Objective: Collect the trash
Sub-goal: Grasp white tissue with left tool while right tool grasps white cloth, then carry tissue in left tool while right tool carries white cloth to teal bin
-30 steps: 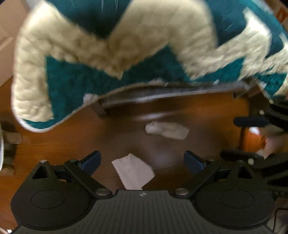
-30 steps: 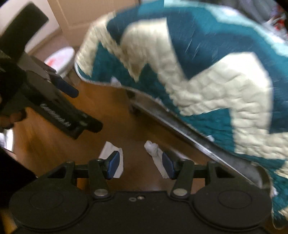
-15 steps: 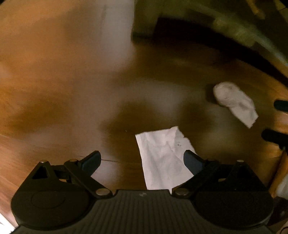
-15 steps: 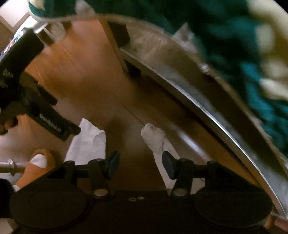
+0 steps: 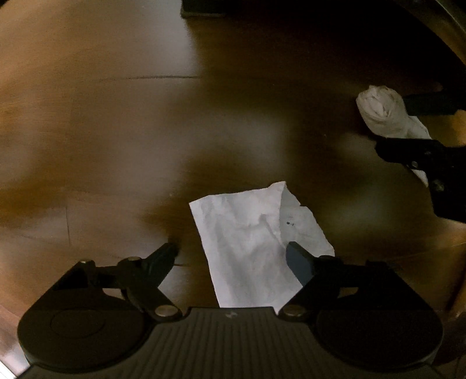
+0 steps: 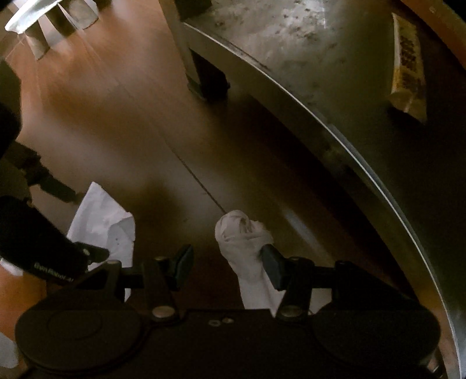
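A flat white paper scrap [image 5: 250, 242] lies on the dark wooden floor between the open fingers of my left gripper [image 5: 233, 253]; its right finger overlaps the paper's edge. A twisted white tissue wad [image 6: 247, 247] lies between the open fingers of my right gripper [image 6: 227, 259], close to the right finger. The wad also shows in the left wrist view [image 5: 384, 113] with the right gripper's black fingers [image 5: 422, 154] around it. The paper shows in the right wrist view [image 6: 102, 224] with the left gripper [image 6: 72, 224] over it.
A metal bed frame rail [image 6: 320, 116] and its leg [image 6: 204, 73] run across the far right. A yellow printed wrapper [image 6: 407, 73] lies under the bed. The wooden floor [image 5: 116, 131] stretches to the left. A pale object [image 6: 43, 23] stands at the far left.
Both grippers have dropped down to the floor under the bed edge; the quilt has left view. The paper and the wad now sit between the fingers.
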Demonstrator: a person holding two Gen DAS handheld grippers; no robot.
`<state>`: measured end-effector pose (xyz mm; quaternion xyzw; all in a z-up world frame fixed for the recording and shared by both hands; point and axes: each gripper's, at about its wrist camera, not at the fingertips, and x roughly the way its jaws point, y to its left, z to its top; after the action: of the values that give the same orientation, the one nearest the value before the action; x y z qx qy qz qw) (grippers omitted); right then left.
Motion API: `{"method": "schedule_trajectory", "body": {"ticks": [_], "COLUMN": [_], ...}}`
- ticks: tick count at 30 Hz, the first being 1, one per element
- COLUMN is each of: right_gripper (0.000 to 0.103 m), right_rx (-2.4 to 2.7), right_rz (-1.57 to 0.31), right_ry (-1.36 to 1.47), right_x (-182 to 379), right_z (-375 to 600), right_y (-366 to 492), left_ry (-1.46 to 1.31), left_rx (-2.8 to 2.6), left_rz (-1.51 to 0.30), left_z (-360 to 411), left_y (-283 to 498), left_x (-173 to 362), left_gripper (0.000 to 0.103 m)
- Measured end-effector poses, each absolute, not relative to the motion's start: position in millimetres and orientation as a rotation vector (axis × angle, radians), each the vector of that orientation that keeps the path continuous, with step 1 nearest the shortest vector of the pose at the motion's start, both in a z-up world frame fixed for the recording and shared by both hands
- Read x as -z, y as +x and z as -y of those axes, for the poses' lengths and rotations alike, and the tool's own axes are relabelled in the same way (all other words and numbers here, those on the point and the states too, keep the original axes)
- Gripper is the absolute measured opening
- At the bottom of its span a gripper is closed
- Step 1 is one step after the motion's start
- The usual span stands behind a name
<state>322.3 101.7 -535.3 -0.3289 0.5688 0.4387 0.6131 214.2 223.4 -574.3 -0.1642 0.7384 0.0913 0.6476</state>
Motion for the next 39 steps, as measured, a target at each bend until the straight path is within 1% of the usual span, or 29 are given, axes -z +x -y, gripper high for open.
{"method": "schedule_trajectory", "body": {"ticks": [2,3,5,6,7,8,10,12,13,14,15,18,26,33,39], "right_gripper": [0.052,0.052,0.051,0.05,0.049,0.048,0.048,0.042,0.02,0.013,0.013,0.012,0.011,0.01,0.01], "right_rx": [-1.004,-1.001,-0.998,-0.997,-0.998,-0.994,-0.975,-0.968,-0.965,-0.957,-0.954,-0.944,-0.898,-0.865,-0.828], "right_rz": [-1.328,-1.329,-1.319,-1.313,-1.308,-1.304,-1.294,-1.284,-1.288,-1.299,-1.302,-1.304,-1.274,-1.217,-1.163], "right_ry": [-0.753,-0.755,-0.765,-0.769,-0.772,-0.776,-0.795,-0.802,-0.802,-0.797,-0.785,-0.734,-0.563,-0.444,-0.354], "right_x": [540.8,542.7,543.7,544.0,540.9,541.4,542.7,542.9,544.4,544.1,542.5,534.1,481.7,414.2,345.3], "right_z": [-102.6,-102.9,-103.3,-103.3,-101.1,-100.9,-100.2,-99.2,-99.7,-98.0,-96.6,-87.6,-60.1,-31.9,-2.7], "right_y": [323.7,323.7,322.8,322.3,325.0,324.6,323.3,321.9,321.0,321.4,321.6,322.9,333.1,328.7,322.8], "left_ry": [-0.357,-0.346,-0.318,-0.306,-0.299,-0.292,-0.286,-0.271,-0.273,-0.277,-0.275,-0.296,-0.326,-0.301,-0.231], "left_rx": [-0.22,-0.229,-0.246,-0.248,-0.244,-0.239,-0.224,-0.223,-0.215,-0.207,-0.203,-0.185,-0.142,-0.055,0.09], "left_rz": [-1.658,-1.649,-1.64,-1.631,-1.624,-1.614,-1.605,-1.597,-1.592,-1.585,-1.576,-1.559,-1.528,-1.463,-1.367], "left_z": [-219.6,-217.6,-213.0,-210.7,-208.7,-206.1,-198.7,-196.1,-194.7,-192.8,-192.1,-193.3,-197.2,-206.2,-196.0], "left_y": [213.6,213.5,213.8,213.9,215.1,215.9,217.1,218.1,219.3,220.7,221.3,222.4,225.8,231.4,247.2], "left_x": [571.9,569.9,566.8,565.2,563.3,560.8,557.8,555.7,554.0,551.9,549.7,542.8,514.2,461.4,380.5], "left_gripper": [0.08,0.075,0.07,0.065,0.057,0.051,0.028,0.018,0.016,0.014,0.012,0.01,0.01,0.01,0.01]}}
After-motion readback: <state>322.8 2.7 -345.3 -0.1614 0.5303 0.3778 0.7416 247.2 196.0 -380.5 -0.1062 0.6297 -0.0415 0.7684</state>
